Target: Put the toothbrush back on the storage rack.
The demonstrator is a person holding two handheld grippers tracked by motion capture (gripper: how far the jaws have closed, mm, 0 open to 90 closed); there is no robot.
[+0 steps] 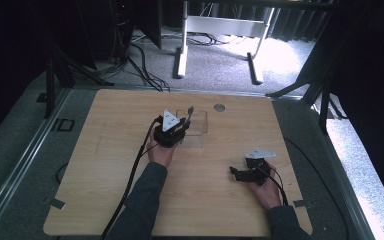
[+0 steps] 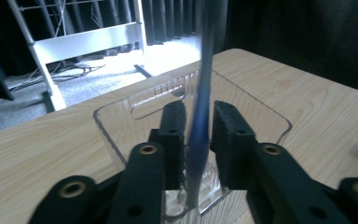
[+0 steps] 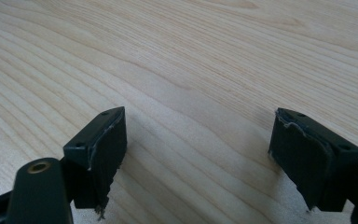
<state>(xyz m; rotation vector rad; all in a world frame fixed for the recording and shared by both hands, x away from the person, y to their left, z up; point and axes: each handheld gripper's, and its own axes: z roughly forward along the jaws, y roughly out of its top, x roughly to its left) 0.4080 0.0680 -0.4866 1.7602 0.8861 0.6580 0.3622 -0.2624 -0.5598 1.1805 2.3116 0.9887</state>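
Note:
My left gripper (image 1: pixel 181 127) (image 2: pixel 198 116) is shut on a slim blue stick-like utensil (image 2: pixel 200 112), which stands nearly upright between the pads. Its grey top end (image 1: pixel 190 110) rises above the gripper in the high view, and its lower end reaches down into a clear plastic container (image 1: pixel 198 125) (image 2: pixel 261 114) at the middle back of the wooden table (image 1: pixel 105 165). The blur hides what kind of utensil it is. My right gripper (image 1: pixel 236 173) (image 3: pixel 198 135) rests low at the front right, open, its jaws wide apart over bare wood with nothing between them.
A round grommet hole (image 1: pixel 219 107) sits in the table behind the container. Cables (image 1: pixel 130 185) trail from both grippers toward the front edge. Beyond the table are grey carpet, floor cables and a white desk frame (image 1: pixel 220 27). Dark curtains close both sides.

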